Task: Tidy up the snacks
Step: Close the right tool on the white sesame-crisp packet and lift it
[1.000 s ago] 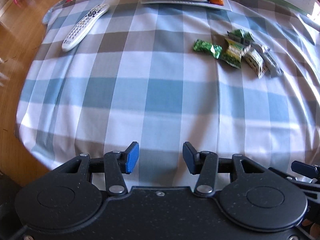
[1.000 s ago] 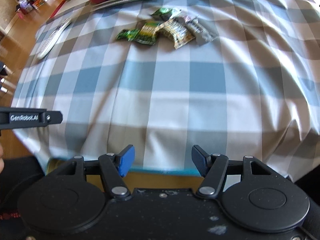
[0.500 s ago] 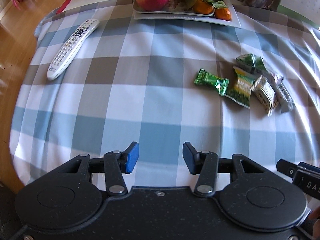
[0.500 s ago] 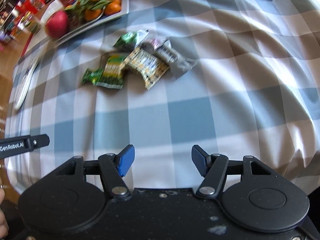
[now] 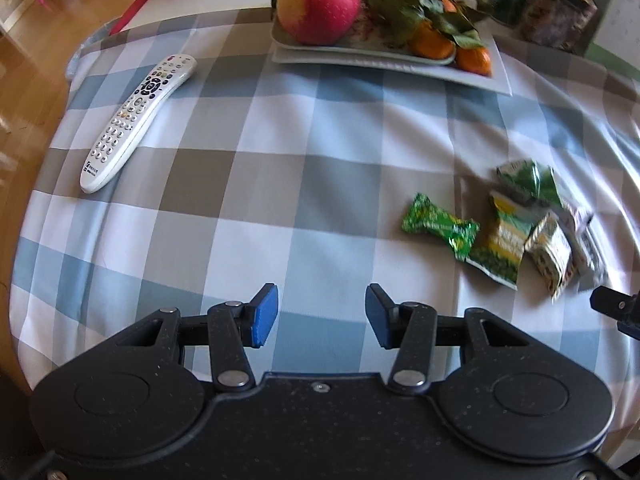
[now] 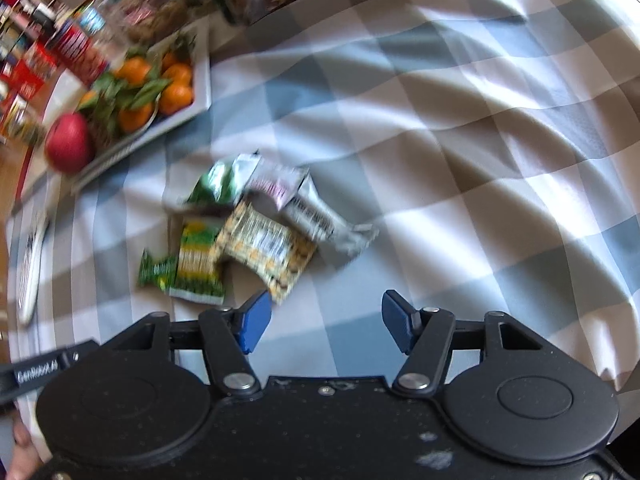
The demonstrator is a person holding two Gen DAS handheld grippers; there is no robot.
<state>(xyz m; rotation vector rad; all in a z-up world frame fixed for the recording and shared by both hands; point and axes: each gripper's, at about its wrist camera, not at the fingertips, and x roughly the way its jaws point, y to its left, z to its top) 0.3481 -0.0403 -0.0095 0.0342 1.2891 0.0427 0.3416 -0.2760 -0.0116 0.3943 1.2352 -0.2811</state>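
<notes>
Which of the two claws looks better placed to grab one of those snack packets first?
Probably the right claw: it is open, with the snack packets just ahead of its fingertips. From the left claw, also open, they lie off to the side.

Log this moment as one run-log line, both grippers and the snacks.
left gripper: open, empty | right gripper: open, empty, nearest the snack packets | packets: untouched, clustered on checked cloth

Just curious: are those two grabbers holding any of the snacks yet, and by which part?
Nothing is held. The left gripper and right gripper both have open, empty jaws.
</notes>
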